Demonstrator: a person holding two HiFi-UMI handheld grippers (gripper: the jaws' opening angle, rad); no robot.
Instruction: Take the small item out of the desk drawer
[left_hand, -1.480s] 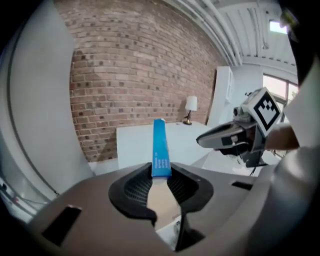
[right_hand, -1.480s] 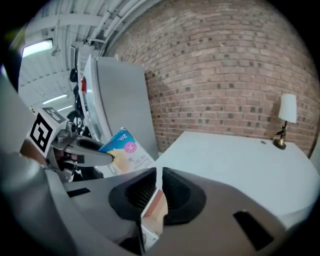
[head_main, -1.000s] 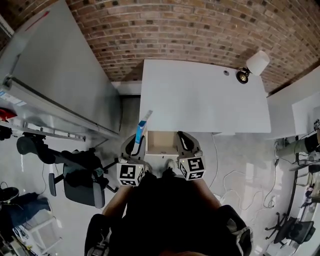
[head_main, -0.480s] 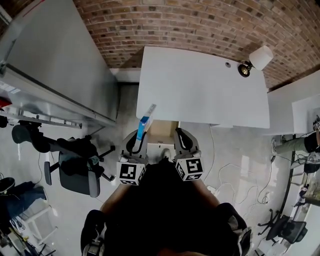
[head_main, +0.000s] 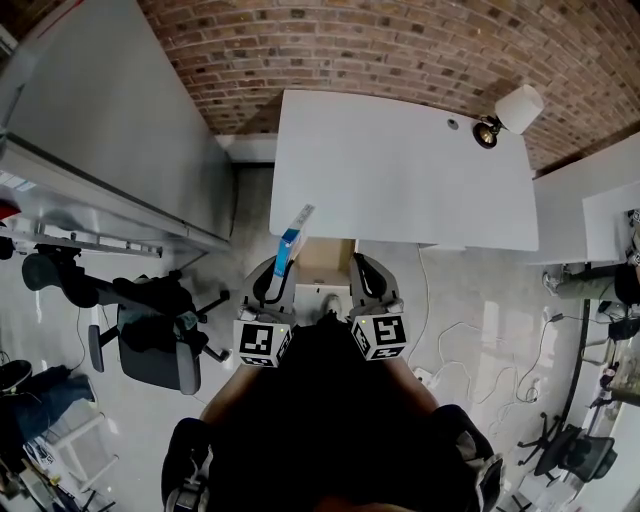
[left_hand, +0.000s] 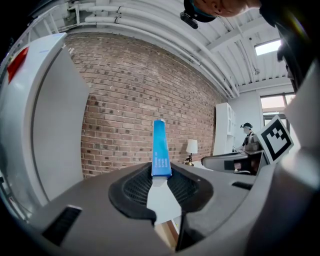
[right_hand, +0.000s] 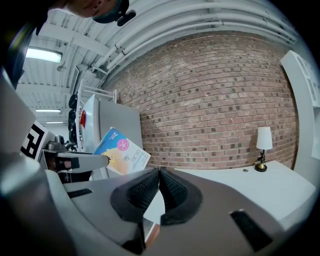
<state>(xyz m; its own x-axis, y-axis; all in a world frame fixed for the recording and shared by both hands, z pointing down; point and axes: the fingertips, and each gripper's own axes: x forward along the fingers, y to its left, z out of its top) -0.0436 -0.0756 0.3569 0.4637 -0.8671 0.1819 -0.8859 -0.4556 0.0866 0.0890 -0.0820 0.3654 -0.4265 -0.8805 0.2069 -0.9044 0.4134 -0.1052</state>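
Brick wall (head_main: 400, 50) behind — left tool (left_hand: 161, 176) clamps blue box (left_hand: 159, 147); closed, empty right tool (right_hand: 159, 180) sees its printed face.

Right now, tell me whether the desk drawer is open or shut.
Open: the drawer juts out from under the desk's front edge, its wooden inside showing.

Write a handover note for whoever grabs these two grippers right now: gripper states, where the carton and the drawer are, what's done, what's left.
Left gripper: shut on the small blue carton, which sticks out past the jaws and is lifted clear of the drawer.
Right gripper: shut, nothing between its jaws.
Drawer: pulled open under the front edge of the white desk, between the two grippers.
Done: the carton is out of the drawer.
Left: probably set the carton on the desk and push the drawer shut.
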